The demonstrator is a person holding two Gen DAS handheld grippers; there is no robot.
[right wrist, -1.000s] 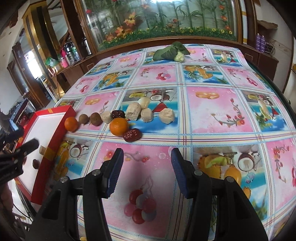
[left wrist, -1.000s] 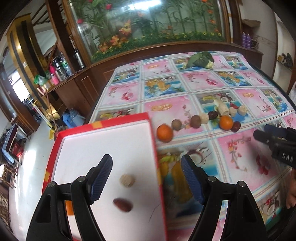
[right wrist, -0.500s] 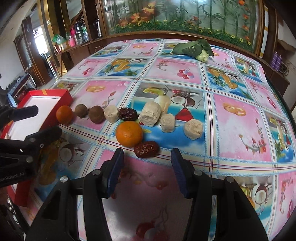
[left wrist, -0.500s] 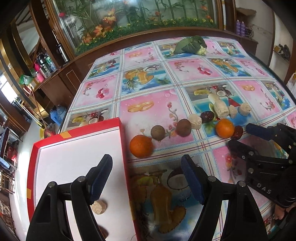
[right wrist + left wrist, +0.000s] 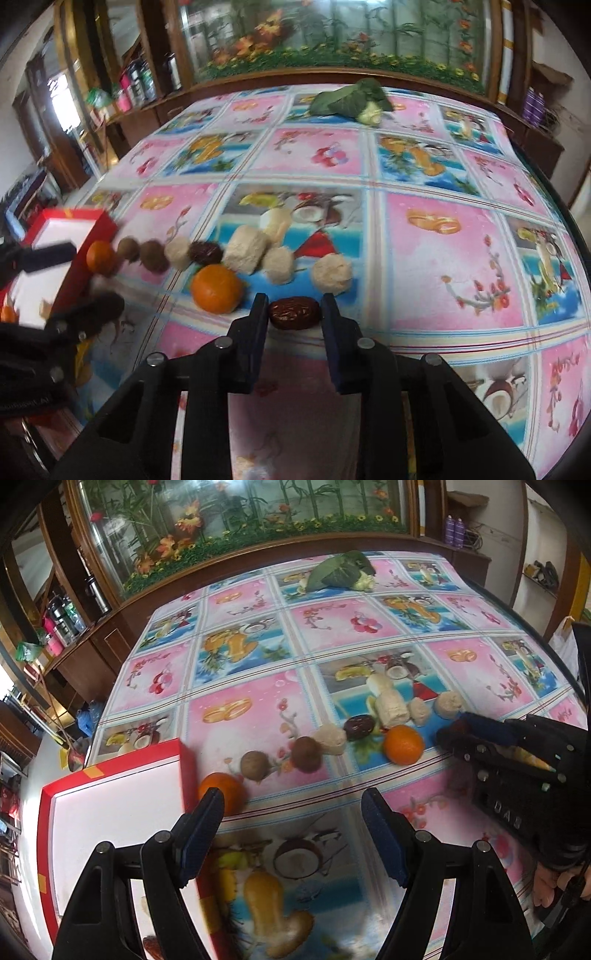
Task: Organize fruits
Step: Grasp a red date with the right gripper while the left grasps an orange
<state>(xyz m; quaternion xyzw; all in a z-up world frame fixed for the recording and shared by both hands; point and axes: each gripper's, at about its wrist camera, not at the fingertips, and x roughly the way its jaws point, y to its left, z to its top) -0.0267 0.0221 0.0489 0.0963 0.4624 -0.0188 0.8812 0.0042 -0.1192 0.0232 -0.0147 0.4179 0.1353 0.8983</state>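
Seemingly aimed at the near end of the fruit row, the left gripper in the left wrist view hangs wide open and empty over the flowered tablecloth, just beside the red tray. A tangerine lies against the tray's edge, right at the left fingertip, which makes it the likely next pick. Behind it run two brown round fruits, a pale chunk and a second tangerine. This view alone shows a red date already in the tray's near corner, so sorting is under way. The right gripper appears here only from the side, its jaws unreadable.

Conversely, the right wrist view settles that: the right gripper is partly open, its fingers bracketing a dried red date on the cloth with slim gaps either side, not yet clamped. Low and square to the date, it looks set to close. The larger tangerine sits just left, near enough to be nudged. A leafy cabbage lies far back, well apart.
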